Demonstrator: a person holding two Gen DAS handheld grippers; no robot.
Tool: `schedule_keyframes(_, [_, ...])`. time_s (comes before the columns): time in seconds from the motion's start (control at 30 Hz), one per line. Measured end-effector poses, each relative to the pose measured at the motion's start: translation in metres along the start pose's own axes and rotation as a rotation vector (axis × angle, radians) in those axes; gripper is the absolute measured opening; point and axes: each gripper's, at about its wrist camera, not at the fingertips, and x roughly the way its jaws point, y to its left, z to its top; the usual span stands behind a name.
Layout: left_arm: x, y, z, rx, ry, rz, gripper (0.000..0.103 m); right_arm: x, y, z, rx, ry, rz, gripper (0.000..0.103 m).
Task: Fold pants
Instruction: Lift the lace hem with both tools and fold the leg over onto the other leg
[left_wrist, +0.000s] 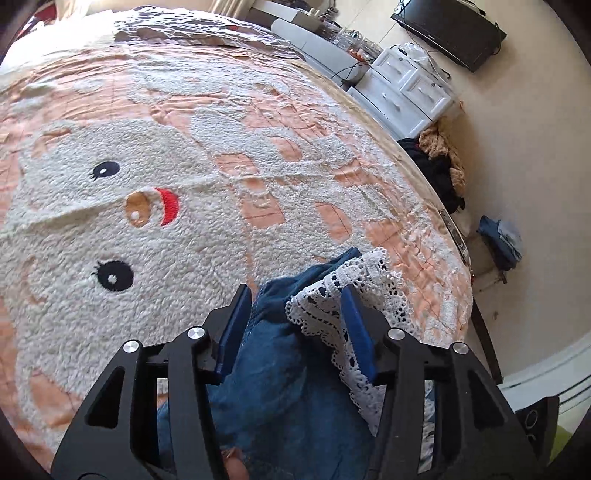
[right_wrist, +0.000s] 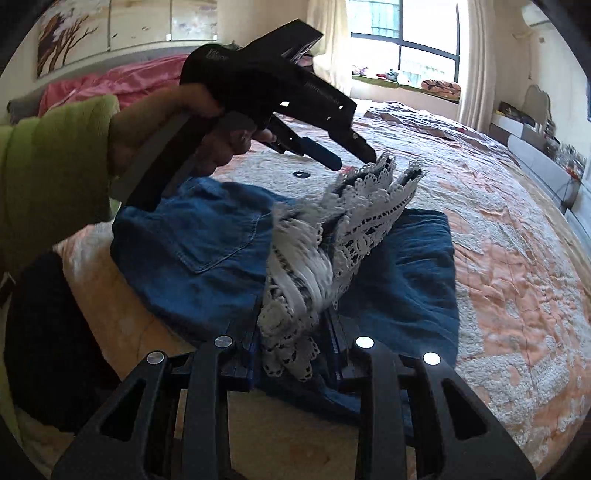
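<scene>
Pants (right_wrist: 207, 240) (one pair, lace-hemmed) between two grippers: left gripper (left_wrist: 295, 314) fingers spread, right gripper (right_wrist: 295, 354) clenching lace.

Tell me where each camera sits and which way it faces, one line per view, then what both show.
Left wrist: sits on the left tool, looking down its open fingers across the bed cover toward white drawers; denim pants and their lace hem lie between the fingers.
Right wrist: sits on the right tool, facing the window; it shows the person's left hand and green sleeve holding the left tool, while its own fingers grip the lace hem.
Shared: pants, lace, bed cover.
</scene>
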Motion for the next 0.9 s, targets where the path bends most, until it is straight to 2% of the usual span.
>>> schedule_keyframes(0.03, [-0.004,0.004,-0.003,-0.026,0.006,-0.031,0.052,0.003,0.007,0.0,-0.026,0.008,-0.012,0.026])
schedule_keyframes(0.1, [-0.013,0.012,-0.01,-0.086,0.003,-0.113,0.07,0.007,0.016,0.0,-0.06,0.009,-0.031,0.026])
schedule_keyframes(0.13, [-0.015,0.016,-0.014,-0.121,0.007,-0.157,0.073,0.009,0.019,0.0,-0.069,0.01,-0.033,0.027])
schedule_keyframes(0.17, [-0.015,0.018,-0.016,-0.138,0.01,-0.17,0.075,0.011,0.022,0.001,-0.074,0.009,-0.032,0.027])
schedule_keyframes(0.23, [-0.014,0.023,-0.022,-0.163,0.014,-0.163,0.076,0.016,0.029,0.002,-0.077,0.007,-0.027,0.029])
schedule_keyframes(0.37, [-0.003,0.033,-0.026,-0.214,0.028,-0.096,0.077,0.022,0.04,-0.003,-0.133,0.016,-0.031,0.033])
schedule_keyframes(0.43, [0.002,0.037,-0.026,-0.241,0.033,-0.095,0.077,0.021,0.041,-0.007,-0.147,0.02,-0.033,0.035])
schedule_keyframes(0.47, [0.006,0.038,-0.025,-0.247,0.037,-0.101,0.076,0.019,0.041,-0.008,-0.145,0.023,-0.025,0.041])
schedule_keyframes(0.5, [0.009,0.037,-0.025,-0.246,0.042,-0.102,0.071,0.015,0.039,-0.008,-0.133,0.017,0.0,0.053])
schedule_keyframes(0.53, [0.012,0.035,-0.024,-0.237,0.045,-0.093,0.06,0.008,0.036,-0.009,-0.114,0.005,0.028,0.055])
schedule_keyframes(0.57, [0.015,0.031,-0.024,-0.22,0.055,-0.077,0.033,0.001,0.033,-0.011,-0.094,-0.006,0.054,0.056])
schedule_keyframes(0.6, [0.016,0.029,-0.024,-0.206,0.056,-0.054,0.016,-0.007,0.027,-0.014,-0.069,-0.016,0.08,0.058])
schedule_keyframes(0.7, [0.014,0.019,-0.025,-0.157,0.049,-0.036,0.013,-0.031,-0.001,-0.023,0.046,-0.057,0.121,0.061])
schedule_keyframes(0.83, [0.008,0.026,-0.028,-0.165,0.028,-0.042,0.012,-0.05,-0.045,-0.034,0.209,-0.059,0.056,0.065])
schedule_keyframes(0.9, [0.012,0.034,-0.034,-0.19,0.055,0.001,0.013,-0.053,-0.062,-0.042,0.279,-0.03,0.002,0.065])
